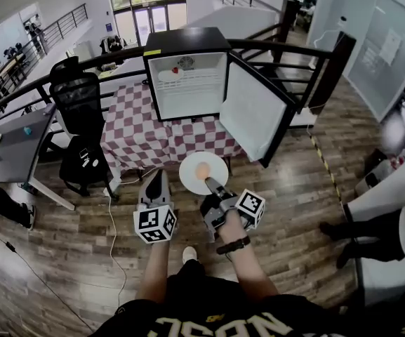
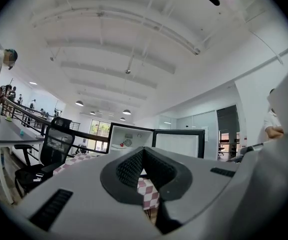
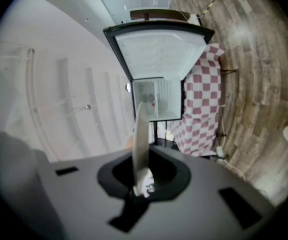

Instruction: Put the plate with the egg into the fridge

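A white plate with an orange-tan egg on it is held level above the wood floor, just in front of the table. My right gripper is shut on the plate's near rim. In the right gripper view the plate shows edge-on between the jaws of that gripper. My left gripper hangs beside it on the left, shut and holding nothing, as the left gripper view confirms. The small black fridge stands on a red-checked table with its door swung open to the right.
A small plate with something red lies on the fridge's upper shelf. A black office chair and a grey desk stand to the left. A dark railing runs behind. A seated person's legs are at the right.
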{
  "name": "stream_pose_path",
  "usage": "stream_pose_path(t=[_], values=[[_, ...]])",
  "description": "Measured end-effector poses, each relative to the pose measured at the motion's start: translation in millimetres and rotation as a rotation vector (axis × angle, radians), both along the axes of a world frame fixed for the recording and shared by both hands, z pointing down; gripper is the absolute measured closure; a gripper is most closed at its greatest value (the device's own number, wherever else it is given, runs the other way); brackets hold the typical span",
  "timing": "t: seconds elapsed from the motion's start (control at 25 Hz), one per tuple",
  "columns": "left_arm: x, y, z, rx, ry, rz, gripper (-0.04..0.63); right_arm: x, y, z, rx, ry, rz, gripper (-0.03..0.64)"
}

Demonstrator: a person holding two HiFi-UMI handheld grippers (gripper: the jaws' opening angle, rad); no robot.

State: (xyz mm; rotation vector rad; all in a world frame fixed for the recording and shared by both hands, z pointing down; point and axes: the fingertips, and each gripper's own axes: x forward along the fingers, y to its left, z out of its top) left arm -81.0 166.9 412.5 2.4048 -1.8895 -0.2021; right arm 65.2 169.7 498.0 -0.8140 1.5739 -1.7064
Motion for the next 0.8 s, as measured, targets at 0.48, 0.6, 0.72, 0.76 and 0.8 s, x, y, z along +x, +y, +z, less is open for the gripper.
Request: stream_pose_path(t=[0.48,0.6,0.72,0.76,0.8], values=[[-49.9,-92.2,6.0,-0.019,0.036,0.017,0.574,-45.6,-83.1,4.1,0.011,0.13,0.034,0.58],[-60.2,-108.7,8.6,-0.028,0.026,0.025,0.574,-54.7,-97.7,5.7,0.004,0.135,0.048,0.58],[-69.6,-120.4,17.0,-0.041,-0.02,0.019,0.574,-61.9,-106.4,9.7,0.002,0.139,0.057,0.58],[-71.2,-123.8,21.4,-0.049,-0.032,0.017,0.574,-63.4,-108.8,12.3,-0.003,0.137,0.06,0.58],[-71.6,-127.0,26.2,-0.058,-0.036,0.018,0.574,-64.2,-111.5,15.5,-0.01,0.134,0.064,0.58]])
